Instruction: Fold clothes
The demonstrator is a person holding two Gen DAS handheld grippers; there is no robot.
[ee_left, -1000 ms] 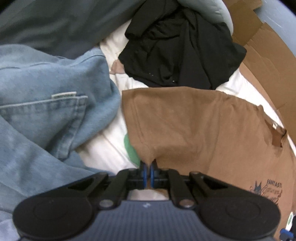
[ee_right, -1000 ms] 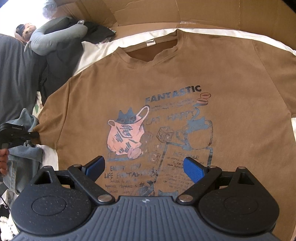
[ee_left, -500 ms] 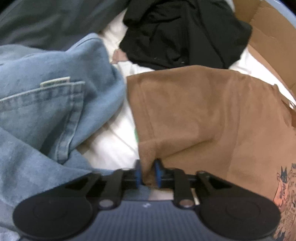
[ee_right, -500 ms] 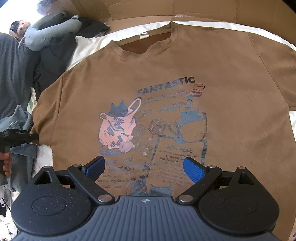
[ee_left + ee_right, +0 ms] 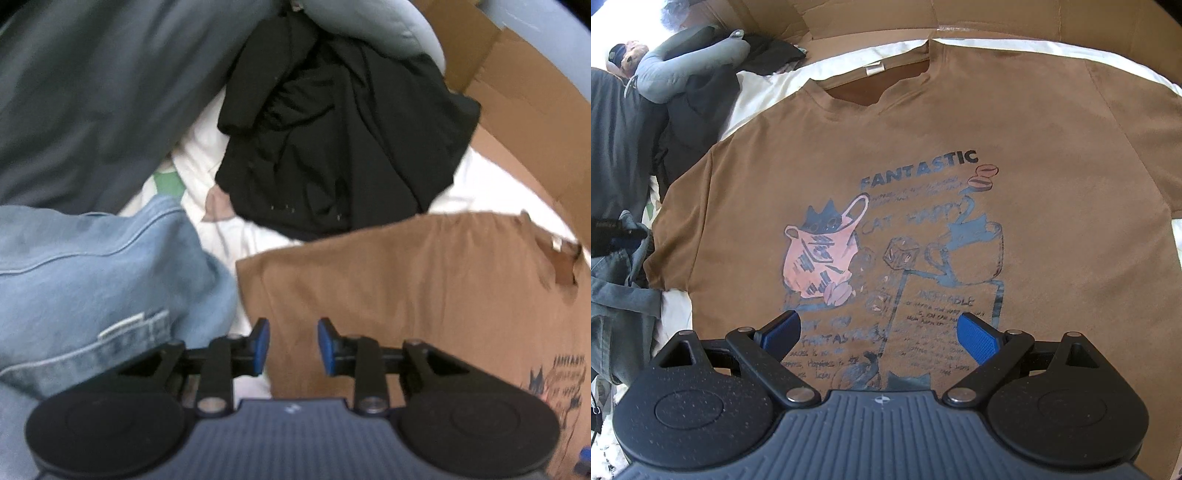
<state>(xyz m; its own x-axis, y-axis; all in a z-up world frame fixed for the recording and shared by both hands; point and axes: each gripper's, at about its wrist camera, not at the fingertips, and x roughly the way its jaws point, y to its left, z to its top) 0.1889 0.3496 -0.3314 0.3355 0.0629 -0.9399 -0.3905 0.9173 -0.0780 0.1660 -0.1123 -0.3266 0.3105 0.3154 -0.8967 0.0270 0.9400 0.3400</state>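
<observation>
Brown cotton fills the left wrist view: the T-shirt (image 5: 424,295) lies flat on a white sheet (image 5: 240,236), its sleeve edge just ahead of the left gripper (image 5: 293,345). The gripper's blue pads (image 5: 261,345) are opening with a narrow gap between them and press on nothing; the sleeve cloth lies below. To the gripper's left sits a crumpled pair of blue jeans (image 5: 92,277); beyond the sleeve, a heap of black clothing (image 5: 340,140), with cardboard (image 5: 517,122) to the right.

In the right wrist view the same T-shirt (image 5: 960,155) lies spread face up, its "FANTASTIC" cat print straight ahead of the right gripper (image 5: 879,332), collar at the far end. This gripper hovers above the lower print with jaws wide and empty. Far to its left, at the sleeve tip, the other gripper (image 5: 613,236) shows dimly over the jeans (image 5: 617,306).
</observation>
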